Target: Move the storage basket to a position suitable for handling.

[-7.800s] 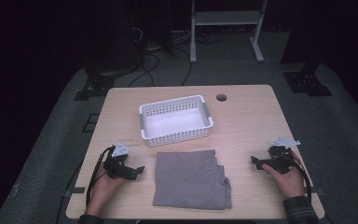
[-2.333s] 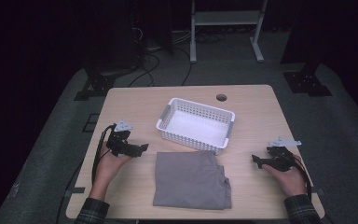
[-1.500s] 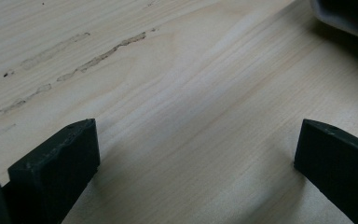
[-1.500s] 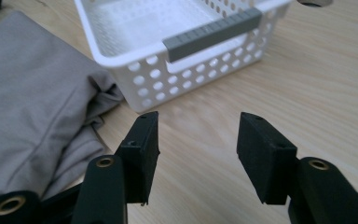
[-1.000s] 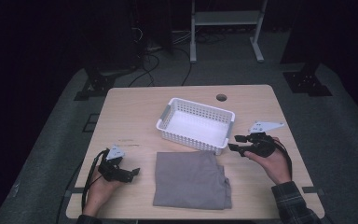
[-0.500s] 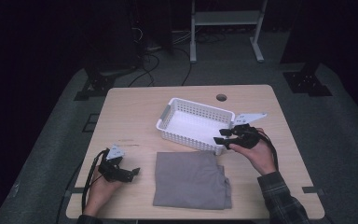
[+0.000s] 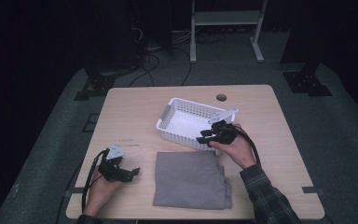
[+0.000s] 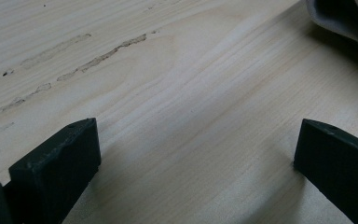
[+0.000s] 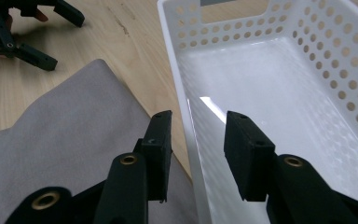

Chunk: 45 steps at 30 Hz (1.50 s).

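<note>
A white perforated basket [image 7: 165,120] stands askew at the middle of the wooden table [image 7: 130,112], with nothing inside it. A folded grey cloth [image 7: 191,179] lies just in front of it. My right gripper [image 7: 204,138] is at the basket's near long wall. In the right gripper view the right gripper [image 9: 198,123] is open and straddles that wall [image 9: 179,88], one jaw over the cloth [image 9: 65,130], the other inside the basket. My left gripper [image 7: 133,172] rests open on the table left of the cloth; between its jaws lies bare wood, my left gripper [image 8: 191,140] wide apart.
The cloth's corner [image 8: 349,21] lies just past the left gripper's jaws. A round cable hole [image 7: 221,97] is at the table's far edge. Bare wood stretches along the table's left and right sides. Dark floor, cables and stand legs lie beyond.
The basket earlier shifted right and turned askew. The left hand drew back to the near left. In the last second the right gripper travelled from the right side to the basket's near wall.
</note>
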### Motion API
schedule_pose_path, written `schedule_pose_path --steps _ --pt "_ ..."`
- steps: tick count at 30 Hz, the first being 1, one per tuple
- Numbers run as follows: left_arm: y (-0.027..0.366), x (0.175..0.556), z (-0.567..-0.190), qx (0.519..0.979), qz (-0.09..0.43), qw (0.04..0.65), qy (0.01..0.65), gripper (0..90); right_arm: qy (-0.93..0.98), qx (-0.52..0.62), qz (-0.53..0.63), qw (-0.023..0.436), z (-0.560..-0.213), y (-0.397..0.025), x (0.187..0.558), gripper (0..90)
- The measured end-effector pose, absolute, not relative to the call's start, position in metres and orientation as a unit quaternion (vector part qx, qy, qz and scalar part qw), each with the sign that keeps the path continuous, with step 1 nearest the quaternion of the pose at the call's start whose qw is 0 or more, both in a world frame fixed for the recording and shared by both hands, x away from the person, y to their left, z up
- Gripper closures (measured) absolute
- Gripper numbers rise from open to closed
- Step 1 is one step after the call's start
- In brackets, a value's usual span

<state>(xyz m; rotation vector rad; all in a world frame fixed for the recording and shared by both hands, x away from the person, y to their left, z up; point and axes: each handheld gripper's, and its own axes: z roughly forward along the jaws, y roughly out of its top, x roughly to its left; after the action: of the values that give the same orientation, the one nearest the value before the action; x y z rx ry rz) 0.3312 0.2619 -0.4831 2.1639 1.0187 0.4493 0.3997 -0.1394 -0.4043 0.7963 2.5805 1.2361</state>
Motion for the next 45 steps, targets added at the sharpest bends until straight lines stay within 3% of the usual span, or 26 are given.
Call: schedule_pose_path --steps 17,45 --pt "0.262 0.332 -0.483 0.835 0.175 0.346 0.391 0.0 0.887 0.263 0.371 0.077 -0.420 -0.119 0.407 79.5" --pt "0.262 0.331 -0.483 0.834 0.173 0.346 0.394 0.0 0.873 0.279 0.385 0.109 -0.401 -0.150 0.405 84.4"
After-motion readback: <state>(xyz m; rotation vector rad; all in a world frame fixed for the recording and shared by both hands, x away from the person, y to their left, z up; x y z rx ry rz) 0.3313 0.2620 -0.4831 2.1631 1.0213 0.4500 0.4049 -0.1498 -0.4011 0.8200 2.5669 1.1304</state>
